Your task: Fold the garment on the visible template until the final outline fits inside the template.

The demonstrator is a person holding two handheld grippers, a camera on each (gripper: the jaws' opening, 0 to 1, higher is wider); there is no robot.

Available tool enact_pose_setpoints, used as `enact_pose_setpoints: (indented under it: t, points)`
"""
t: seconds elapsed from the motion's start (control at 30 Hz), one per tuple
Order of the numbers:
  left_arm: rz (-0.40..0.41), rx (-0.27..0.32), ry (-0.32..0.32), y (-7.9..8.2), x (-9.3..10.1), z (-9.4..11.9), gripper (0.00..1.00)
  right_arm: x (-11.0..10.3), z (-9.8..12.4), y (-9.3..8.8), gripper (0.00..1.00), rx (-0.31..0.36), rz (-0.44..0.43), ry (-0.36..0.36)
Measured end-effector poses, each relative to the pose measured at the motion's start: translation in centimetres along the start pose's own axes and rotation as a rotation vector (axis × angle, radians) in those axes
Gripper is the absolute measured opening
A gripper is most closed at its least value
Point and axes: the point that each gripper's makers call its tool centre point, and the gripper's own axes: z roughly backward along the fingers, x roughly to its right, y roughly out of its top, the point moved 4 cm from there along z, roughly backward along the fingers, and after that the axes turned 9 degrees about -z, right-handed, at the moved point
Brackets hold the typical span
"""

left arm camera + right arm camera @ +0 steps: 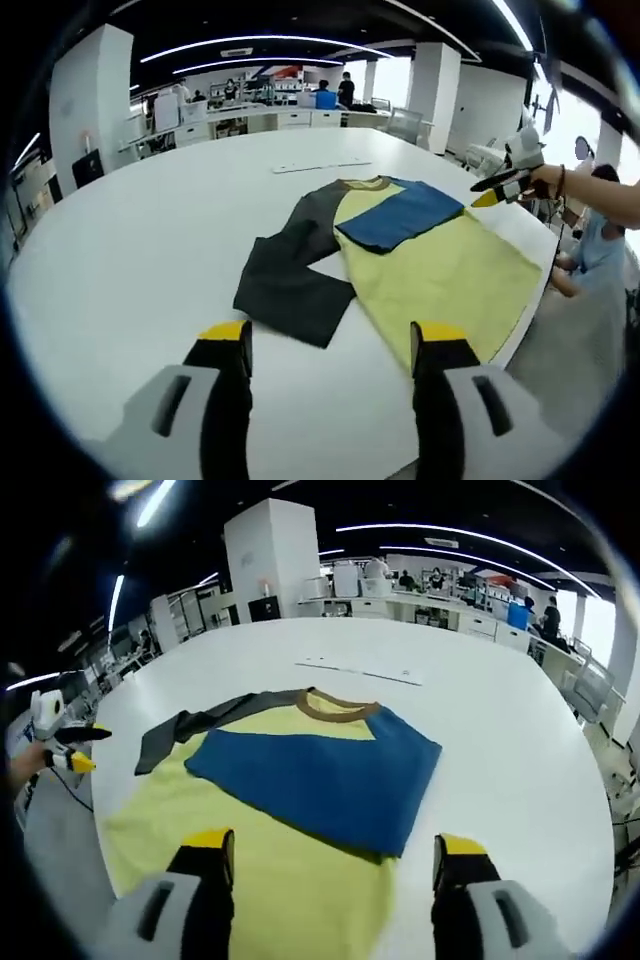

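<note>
A T-shirt lies flat on the white table [140, 230]. Its body [440, 270] is yellow, and a blue sleeve [400, 215] is folded across the chest. The dark grey sleeve [290, 285] spreads out to the left. In the right gripper view the blue sleeve [320, 770] covers the yellow body [300, 900] below the brown collar [335, 708]. My left gripper [332, 340] hovers open, short of the grey sleeve's end. My right gripper [335, 845] is open above the yellow hem and also appears as the right gripper [500, 188] in a hand. The left gripper [68, 752] shows at the left.
A thin pale strip [320, 165] lies on the table beyond the collar. The shirt's hem reaches near the table edge [530, 310], where a person [600, 250] stands. Desks, pillars and people fill the far background.
</note>
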Motion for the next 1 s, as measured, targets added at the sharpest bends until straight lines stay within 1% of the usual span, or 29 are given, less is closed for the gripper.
enact_pose_setpoints:
  t: [0.07,0.13,0.17,0.23,0.37,0.5,0.6,0.67,0.7,0.77,0.83,0.9,1.0]
  points:
    - [-0.032,-0.002,0.009,0.0,-0.3,-0.8,0.59,-0.6,0.9,-0.1,0.90,0.008,0.002,0.005]
    - [-0.045,0.006,-0.010,0.1,-0.2,-1.6,0.55,-0.7,1.4,-0.2,0.92,0.011,0.007,0.009]
    - [-0.048,0.010,-0.016,0.1,-0.2,-1.9,0.52,-1.3,2.2,-0.4,0.92,0.017,0.014,0.017]
    - [-0.054,0.008,-0.025,0.0,-0.3,-2.5,0.48,-1.9,3.0,-0.7,0.92,0.025,0.013,0.027]
    - [-0.081,-0.016,-0.043,-0.5,-0.5,-3.8,0.45,-2.9,4.6,-1.2,0.92,0.031,0.013,0.047]
    - [-0.111,-0.028,-0.056,-0.8,-0.5,-5.0,0.41,-4.1,5.9,-1.8,0.88,0.026,0.025,0.088]
    - [-0.133,-0.042,-0.077,-0.9,-0.2,-5.6,0.40,-4.6,6.6,-2.1,0.89,0.020,0.052,0.087]
    - [-0.153,-0.076,-0.085,-1.3,0.0,-6.1,0.39,-4.9,7.1,-2.1,0.90,0.017,0.085,0.075]
    - [-0.163,-0.080,-0.087,-1.4,0.1,-6.4,0.39,-5.0,7.3,-2.1,0.91,0.024,0.088,0.070]
    - [-0.174,-0.089,-0.082,-1.5,0.2,-6.7,0.37,-5.4,7.6,-2.1,0.92,0.026,0.086,0.075]
    - [-0.188,-0.098,-0.085,-1.5,0.3,-7.0,0.35,-6.1,7.8,-2.1,0.93,0.041,0.078,0.095]
    - [-0.202,-0.111,-0.081,-1.7,0.3,-7.4,0.35,-6.6,8.0,-2.0,0.94,0.049,0.087,0.103]
    - [-0.214,-0.113,-0.070,-1.7,0.2,-7.9,0.34,-6.9,8.2,-2.0,0.96,0.041,0.109,0.096]
